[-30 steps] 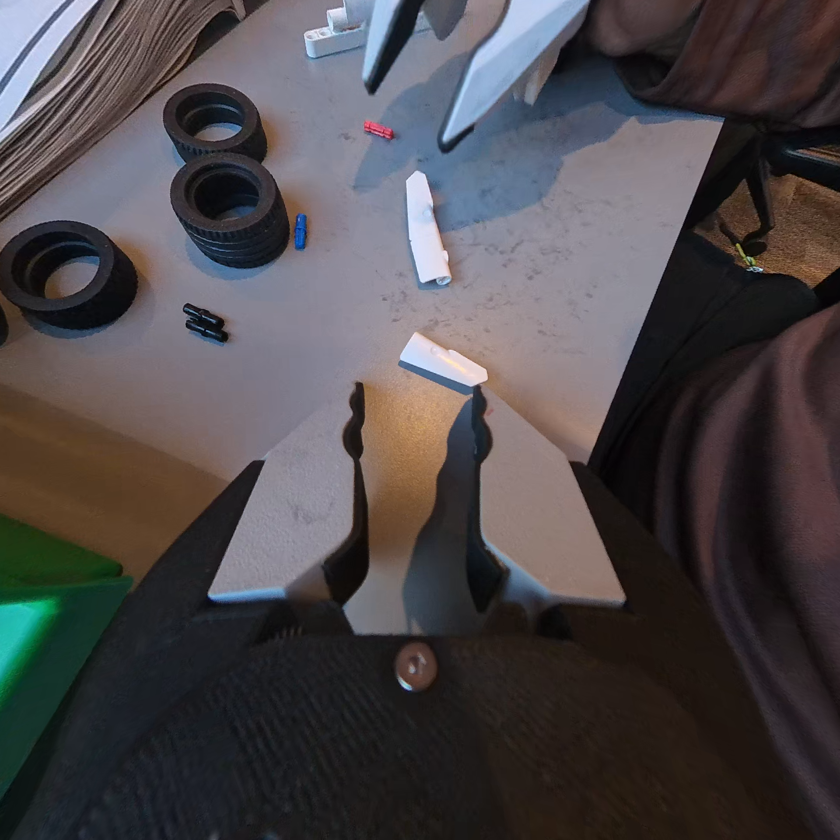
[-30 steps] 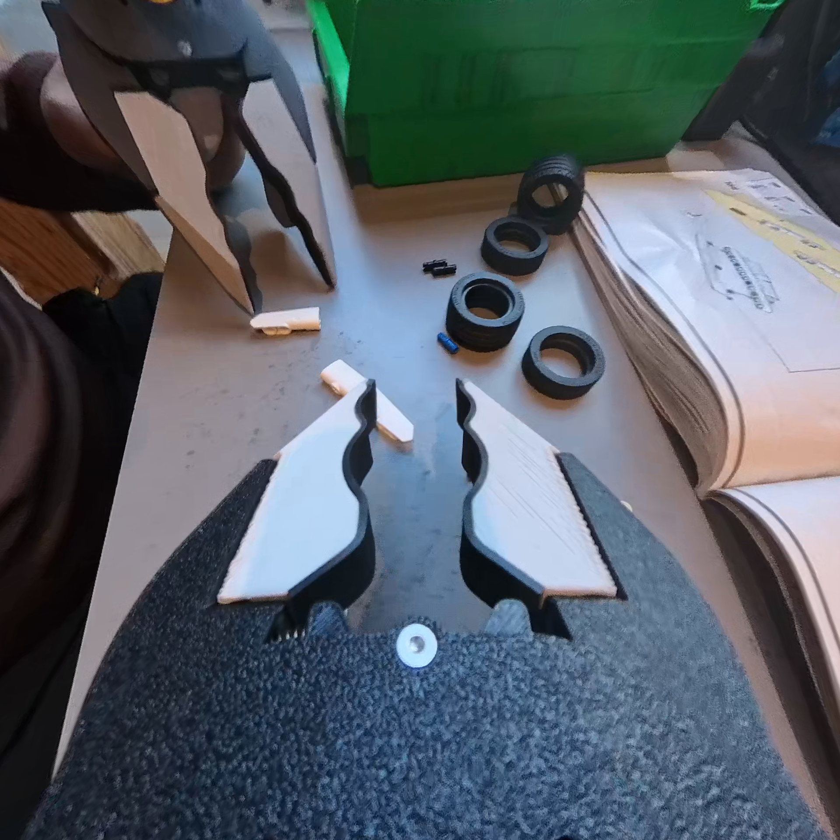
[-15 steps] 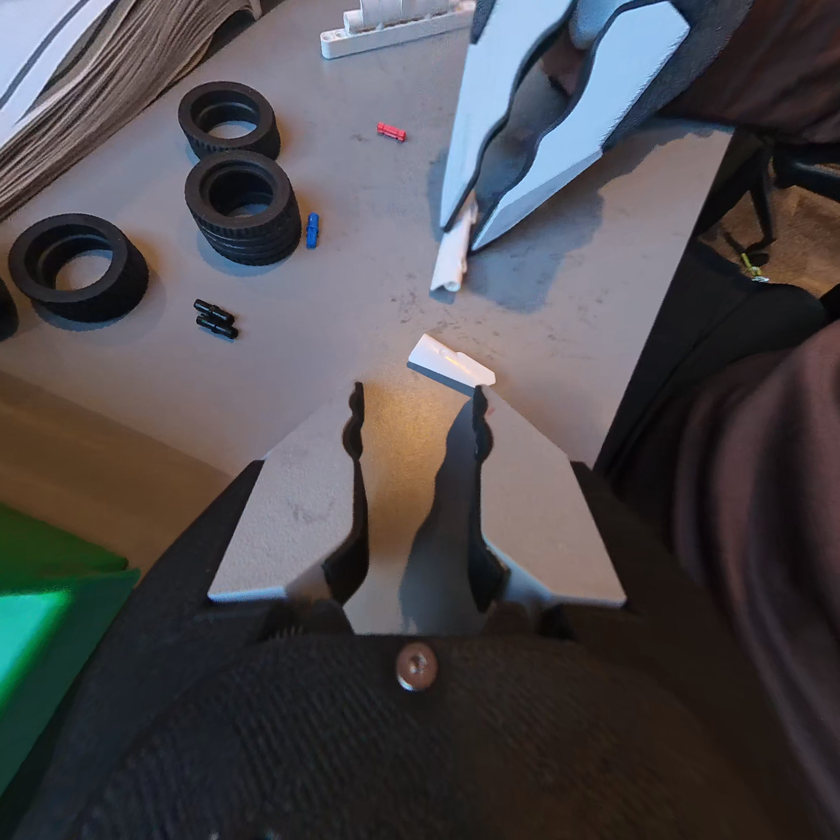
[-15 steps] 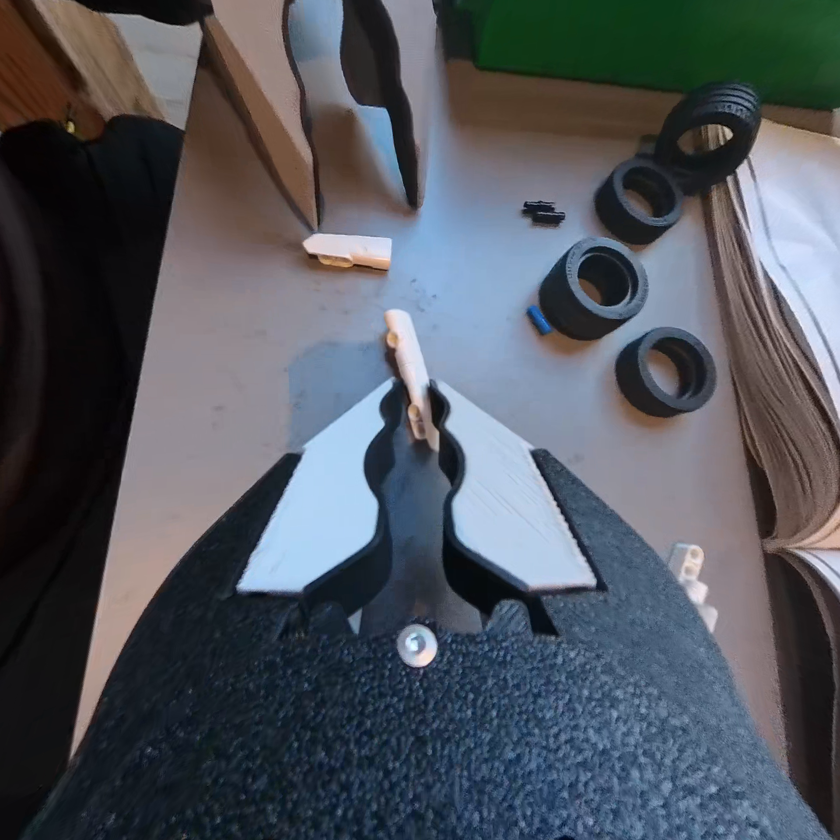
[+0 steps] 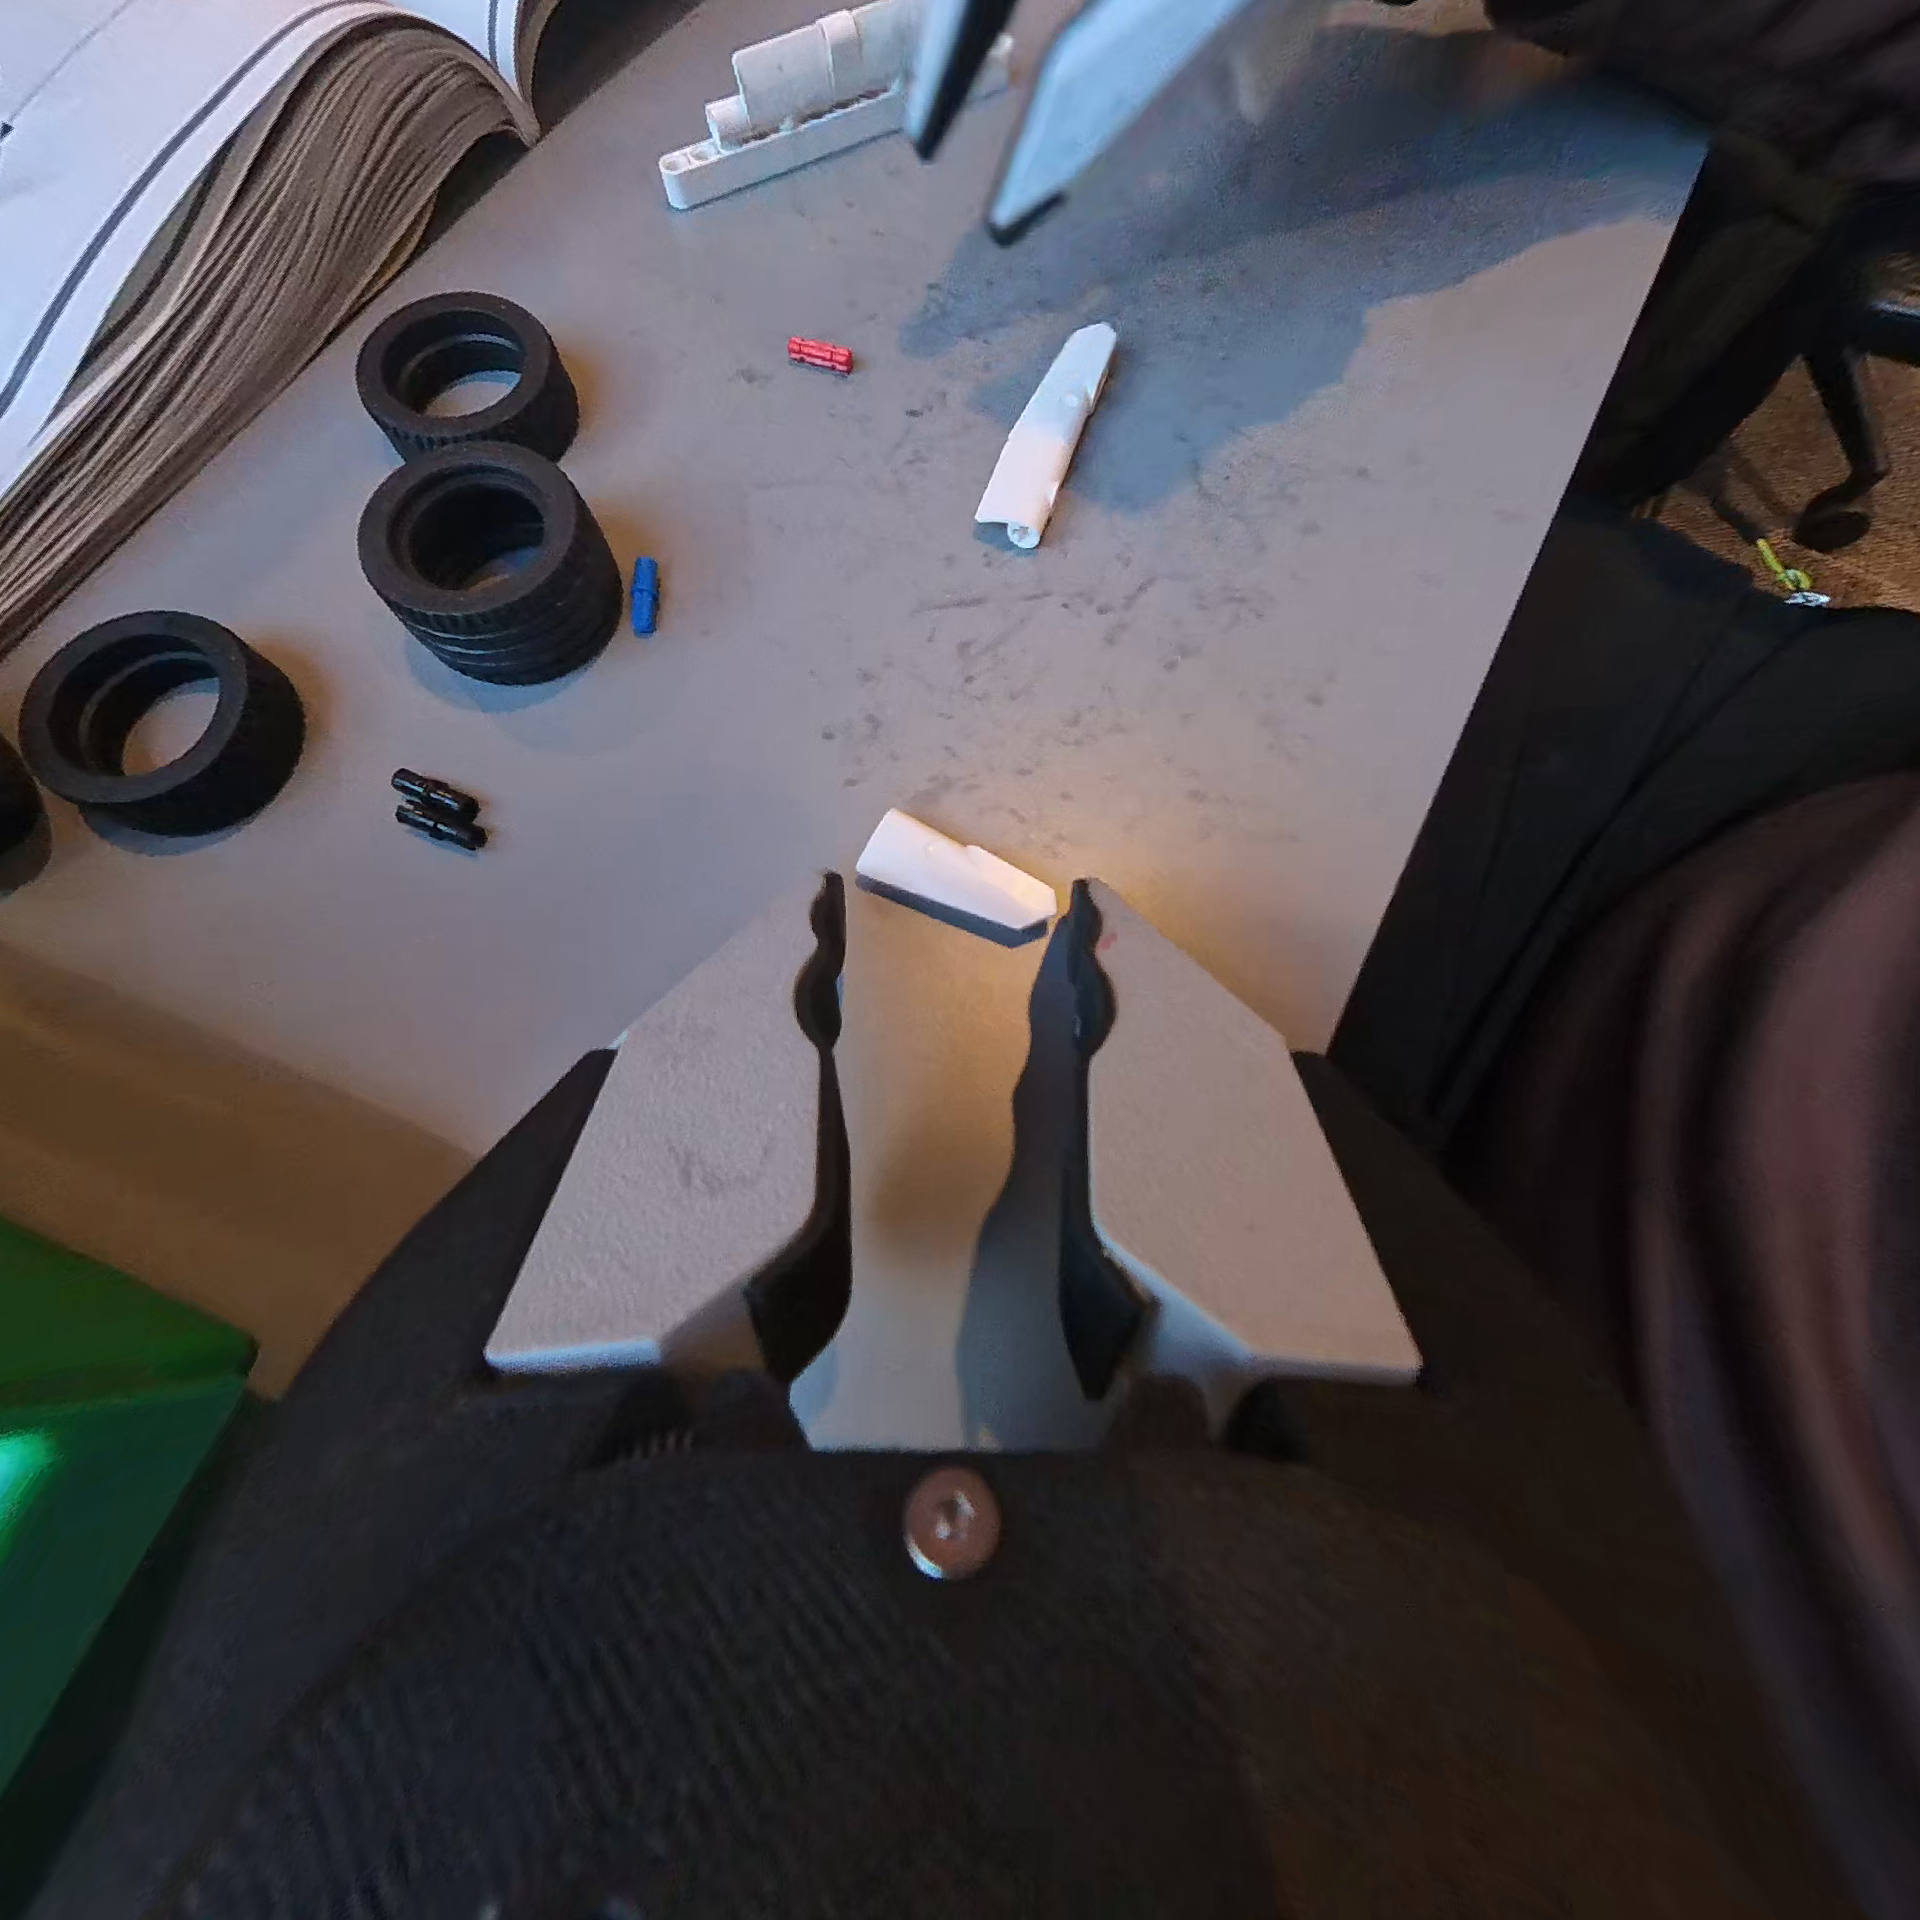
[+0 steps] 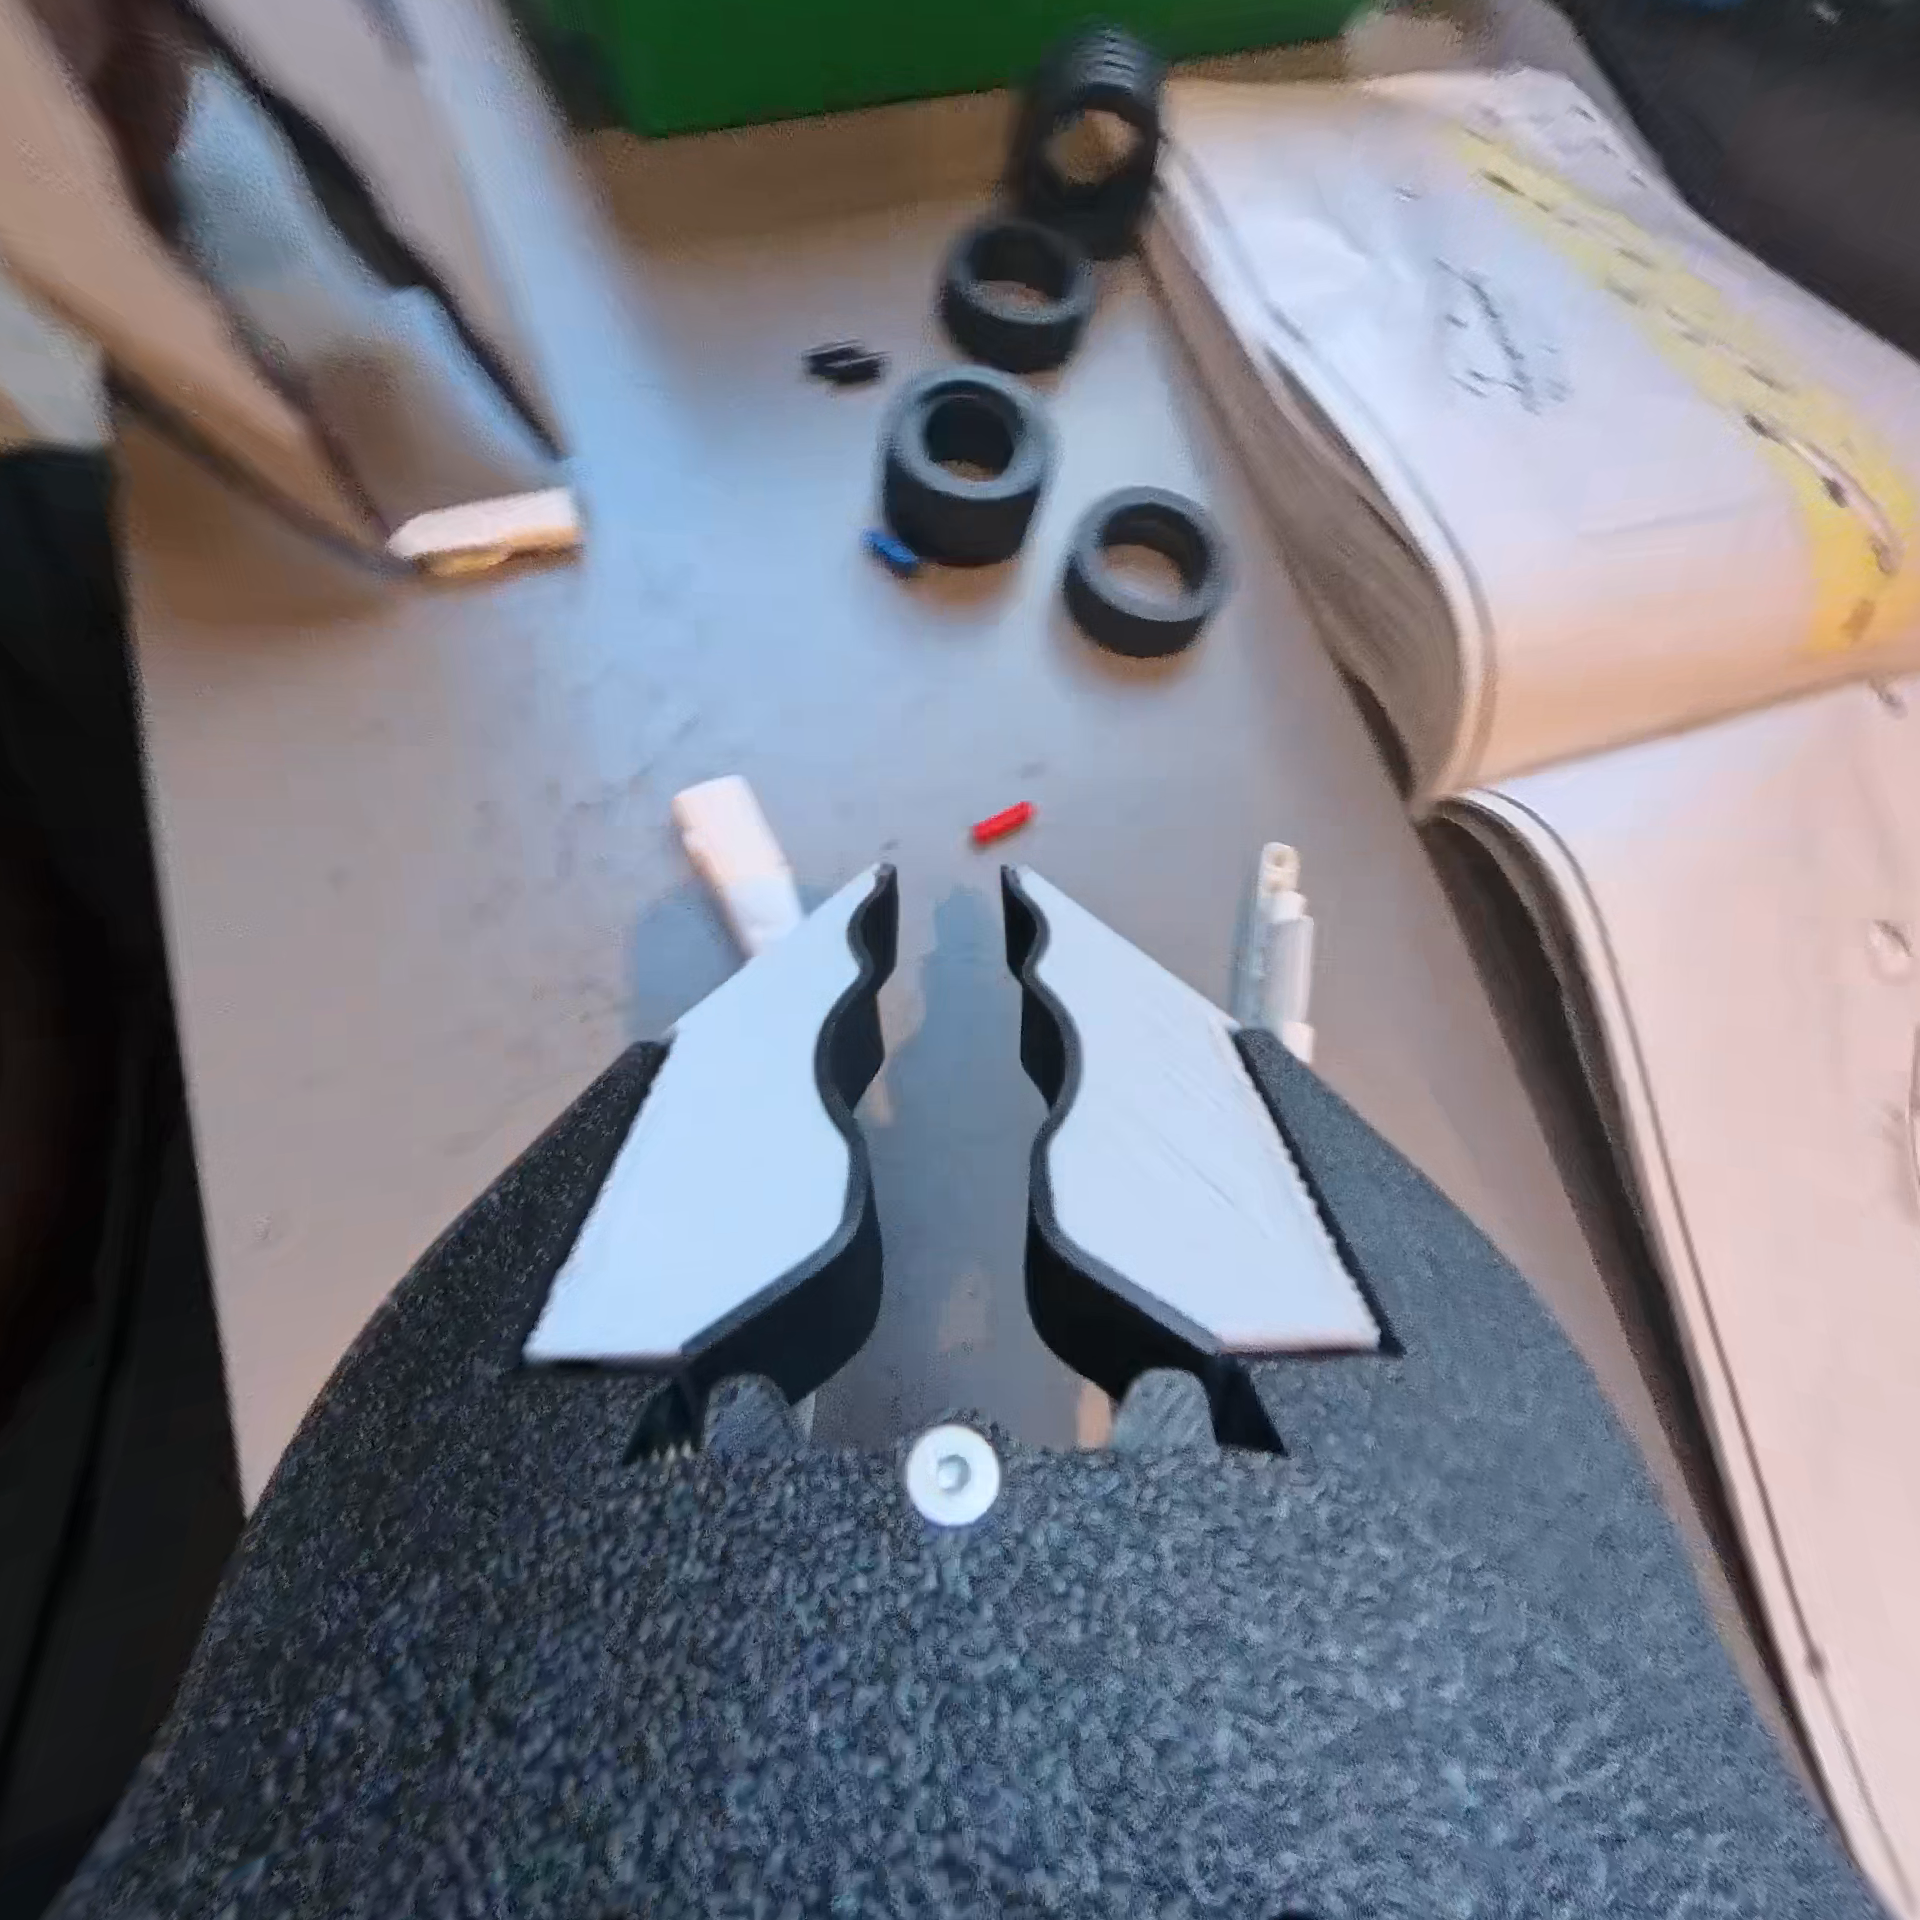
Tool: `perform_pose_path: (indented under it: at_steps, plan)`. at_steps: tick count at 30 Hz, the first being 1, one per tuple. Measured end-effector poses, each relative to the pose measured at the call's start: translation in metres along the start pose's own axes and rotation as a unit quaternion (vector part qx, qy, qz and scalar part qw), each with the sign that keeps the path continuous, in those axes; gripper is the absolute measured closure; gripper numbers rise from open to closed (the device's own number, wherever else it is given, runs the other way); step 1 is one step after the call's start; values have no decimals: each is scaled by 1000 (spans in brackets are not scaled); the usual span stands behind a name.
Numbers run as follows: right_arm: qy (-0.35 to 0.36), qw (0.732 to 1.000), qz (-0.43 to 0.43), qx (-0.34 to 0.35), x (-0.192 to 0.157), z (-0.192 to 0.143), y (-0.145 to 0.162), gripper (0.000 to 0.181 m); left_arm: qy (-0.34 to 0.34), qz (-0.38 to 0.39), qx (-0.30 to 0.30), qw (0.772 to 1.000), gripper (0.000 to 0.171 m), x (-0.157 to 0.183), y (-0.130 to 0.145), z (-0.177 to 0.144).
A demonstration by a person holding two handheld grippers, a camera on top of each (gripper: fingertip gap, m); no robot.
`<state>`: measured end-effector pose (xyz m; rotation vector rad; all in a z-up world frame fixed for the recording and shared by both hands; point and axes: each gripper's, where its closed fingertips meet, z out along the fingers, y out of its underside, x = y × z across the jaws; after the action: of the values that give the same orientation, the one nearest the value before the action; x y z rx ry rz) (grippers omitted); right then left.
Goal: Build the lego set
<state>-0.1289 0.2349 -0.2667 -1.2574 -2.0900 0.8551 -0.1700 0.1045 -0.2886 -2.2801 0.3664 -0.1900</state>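
Tongs on both sides are released and carry nothing. The left tongs (image 5: 951,899) stand low over the counter (image 5: 1195,675) with a short white piece (image 5: 951,878) lying just beyond the tips, close to the counter's edge. The right tongs (image 6: 943,883) are above the counter, their gap narrower but empty; a longer white piece (image 6: 732,868) lies just beside the left tip, partly under it, and a red pin (image 6: 1002,823) lies a little ahead.

Other parts are spread out: four tires (image 5: 473,561), a blue pin (image 5: 645,595), two black pins (image 5: 438,809) and a white beam assembly (image 5: 790,135) near the open manual (image 5: 187,208).

Several risks show, I think. The short piece sits near the edge — if the left tongs push instead of closing around it, it may slide off. The right view is blurred, so its aim is uncertain; closing now would catch nothing, or clip the long piece at one end and flip it. The red pin is tiny and round — a touch could roll it away.
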Motion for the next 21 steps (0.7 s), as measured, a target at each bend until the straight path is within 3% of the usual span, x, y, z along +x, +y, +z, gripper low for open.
perform_pose_path:
  at_steps: [4, 7, 11, 14, 21]
  plan:
    - [30, 995, 90, -34, 26, 18, 2, 158, -8, 7, 2, 1000, 132, -1, 0, -1]
    - [10, 992, 115, -52, 20, 34, 4, 158, -11, 8, 0, 1000, 132, -1, 3, -3]
    - [14, 990, 117, -72, 16, 41, 7, 162, -5, -1, 15, 1000, 132, 6, -1, -5]
    - [-4, 992, 109, -70, 8, 44, 5, 177, -10, -2, 17, 1000, 132, 9, -8, -1]
    - [-7, 994, 89, -59, 6, 47, 1, 177, -29, 25, -20, 999, 137, 11, -8, 18]
